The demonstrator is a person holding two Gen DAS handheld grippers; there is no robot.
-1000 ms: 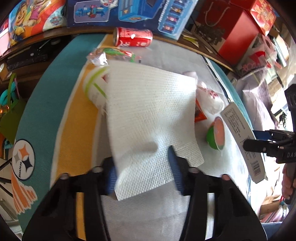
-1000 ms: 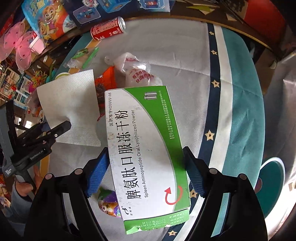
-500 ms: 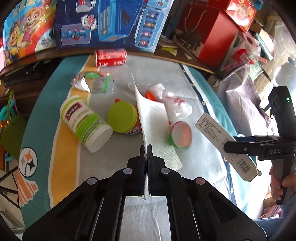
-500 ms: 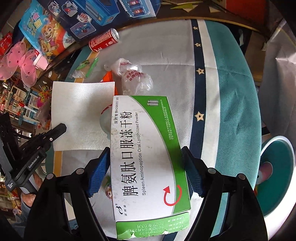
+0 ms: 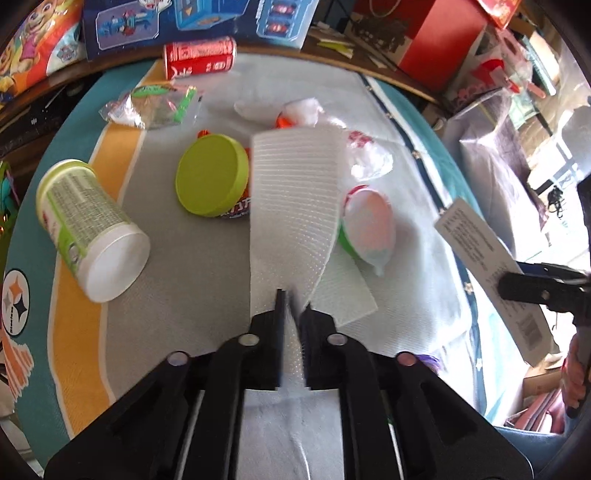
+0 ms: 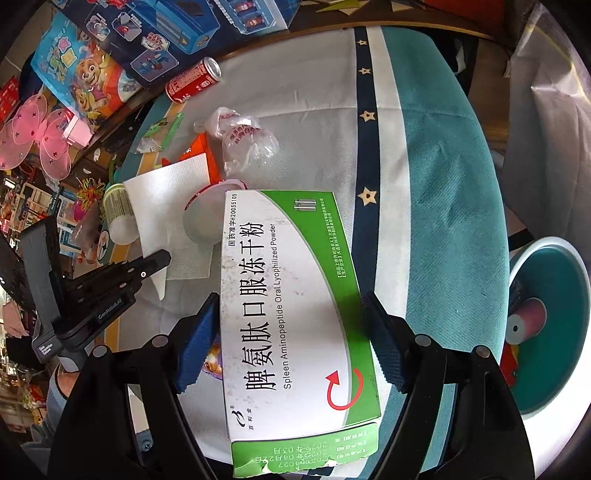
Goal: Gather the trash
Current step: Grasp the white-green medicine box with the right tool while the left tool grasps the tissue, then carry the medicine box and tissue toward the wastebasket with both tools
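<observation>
My left gripper [image 5: 291, 302] is shut on a white paper towel [image 5: 295, 199] and holds it above the table; it also shows in the right wrist view [image 6: 166, 206]. My right gripper [image 6: 291, 328] is shut on a green and white medicine box [image 6: 291, 314], seen edge-on in the left wrist view [image 5: 491, 273]. On the table lie a red can [image 5: 199, 57], a white bottle with a green label [image 5: 85, 229], a green lid [image 5: 210, 173], a jelly cup [image 5: 369, 225], a clear wrapper [image 5: 155, 105] and a crumpled plastic bag [image 6: 243, 144].
A teal bin with a white rim [image 6: 550, 325] stands low at the right of the table and holds a pink roll. Toy boxes [image 5: 192, 22] and red boxes [image 5: 424, 40] line the far edge. The tablecloth [image 6: 443, 166] is teal, white and orange.
The left gripper closed on the paper towel and lifted it, uncovering the bottle, lid and jelly cup. The right gripper kept hold of the box and drew back slightly.
</observation>
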